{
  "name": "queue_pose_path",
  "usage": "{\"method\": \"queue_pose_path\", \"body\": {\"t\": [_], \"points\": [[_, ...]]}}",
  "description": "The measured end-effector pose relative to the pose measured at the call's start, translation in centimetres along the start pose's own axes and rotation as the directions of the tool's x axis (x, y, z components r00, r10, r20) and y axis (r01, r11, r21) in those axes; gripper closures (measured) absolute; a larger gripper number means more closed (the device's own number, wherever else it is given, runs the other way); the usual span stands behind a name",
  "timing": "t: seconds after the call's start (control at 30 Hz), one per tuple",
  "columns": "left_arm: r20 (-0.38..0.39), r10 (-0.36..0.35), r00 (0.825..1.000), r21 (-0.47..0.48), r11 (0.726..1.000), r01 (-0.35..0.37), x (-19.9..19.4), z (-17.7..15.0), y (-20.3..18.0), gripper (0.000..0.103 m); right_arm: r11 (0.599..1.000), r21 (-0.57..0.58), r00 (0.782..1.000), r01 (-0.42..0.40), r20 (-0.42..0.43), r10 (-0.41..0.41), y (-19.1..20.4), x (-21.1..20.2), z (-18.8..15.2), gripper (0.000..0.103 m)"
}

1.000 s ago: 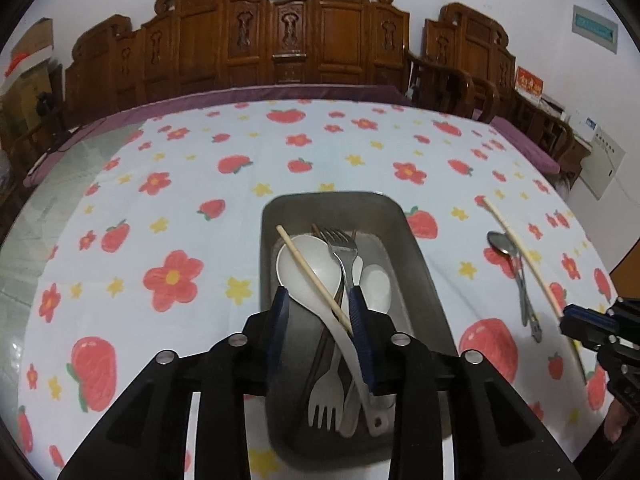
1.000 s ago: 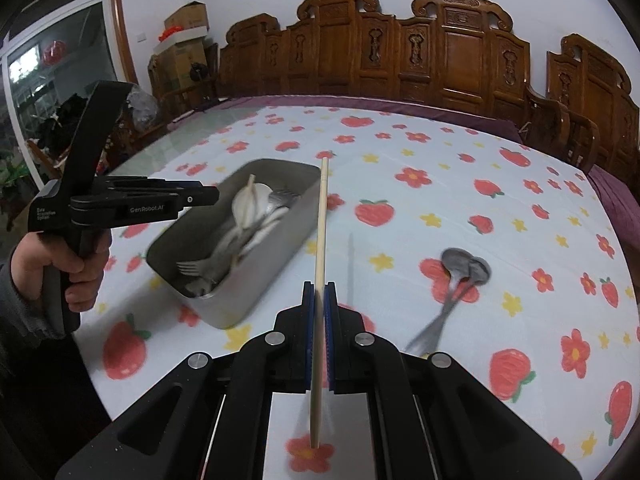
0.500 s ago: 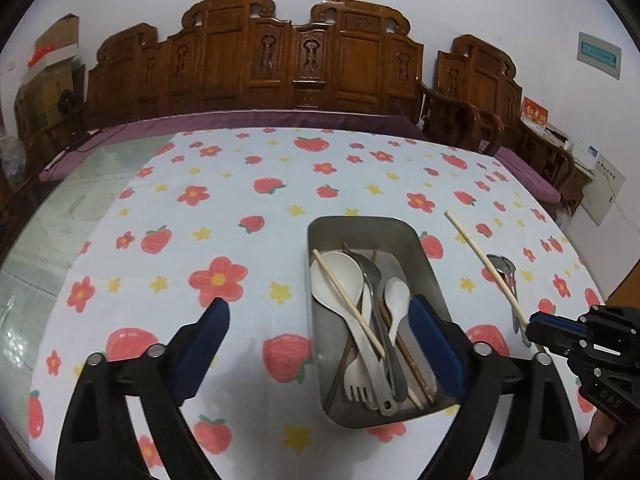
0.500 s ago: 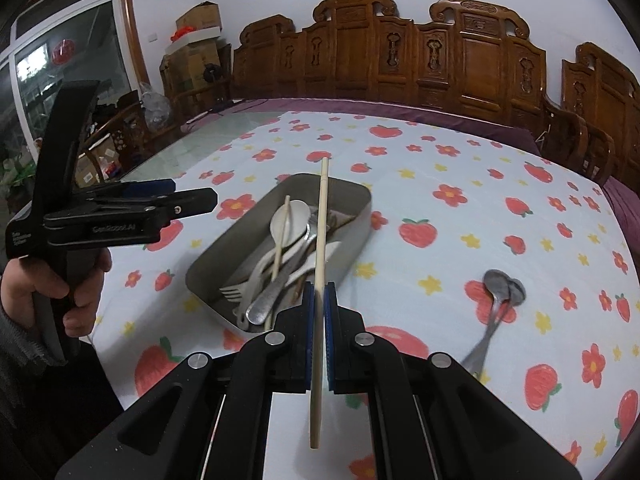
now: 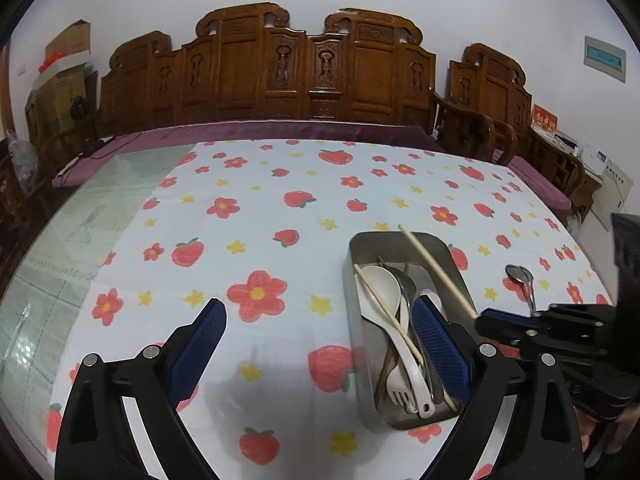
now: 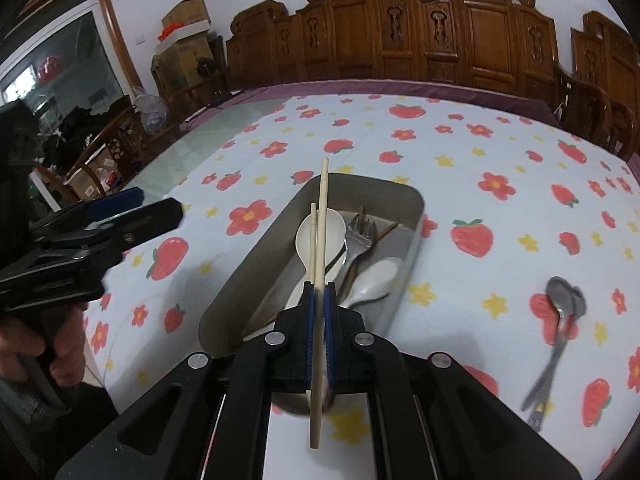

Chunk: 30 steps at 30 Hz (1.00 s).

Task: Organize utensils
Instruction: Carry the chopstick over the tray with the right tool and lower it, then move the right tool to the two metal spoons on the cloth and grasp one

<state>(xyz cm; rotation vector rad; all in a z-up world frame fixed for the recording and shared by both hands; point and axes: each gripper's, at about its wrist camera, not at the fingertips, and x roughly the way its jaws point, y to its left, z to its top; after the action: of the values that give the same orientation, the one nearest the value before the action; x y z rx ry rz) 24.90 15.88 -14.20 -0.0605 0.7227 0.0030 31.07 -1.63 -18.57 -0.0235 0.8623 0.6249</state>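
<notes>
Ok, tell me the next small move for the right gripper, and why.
Probably lower it a little and open. The right gripper is shut on a chopstick that already hangs lengthwise over the metal tray, above its twin lying on the white spoon. The left gripper is open and beside the tray, so nothing seems to block the drop.

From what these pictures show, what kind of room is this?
Probably a home dining or living room: carved wooden chairs along the wall, a table with a strawberry-print tablecloth, and cardboard boxes stacked in a corner.
</notes>
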Motion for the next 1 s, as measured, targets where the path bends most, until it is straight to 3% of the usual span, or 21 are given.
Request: {"method": "queue_pose_path", "body": {"t": [0.33, 0.5, 0.63, 1.0], "points": [[0.000, 0.003, 1.000, -0.004, 1.000, -0.003, 0.1, 0.2, 0.5, 0.013, 0.999, 0.034, 0.998, 0.031, -0.059, -0.029, 0.3, 3.8, 0.1, 0.097], [-0.010, 0.004, 1.000, 0.011, 1.000, -0.004, 0.4, -0.1, 0.1, 0.013, 1.000, 0.022, 0.999, 0.014, -0.043, -0.013, 0.2, 3.9, 0.0, 0.095], [-0.009, -0.008, 1.000, 0.019, 1.000, 0.008, 0.3, -0.2, -0.6, 0.013, 1.000, 0.005, 1.000, -0.002, -0.004, 0.002, -0.5, 2.5, 0.0, 0.095], [0.013, -0.070, 0.997, 0.052, 0.996, 0.070, -0.2, -0.3, -4.1, 0.013, 0.989, -0.097, 0.991, 0.107, 0.084, -0.099, -4.3, -4.3, -2.0, 0.094]]}}
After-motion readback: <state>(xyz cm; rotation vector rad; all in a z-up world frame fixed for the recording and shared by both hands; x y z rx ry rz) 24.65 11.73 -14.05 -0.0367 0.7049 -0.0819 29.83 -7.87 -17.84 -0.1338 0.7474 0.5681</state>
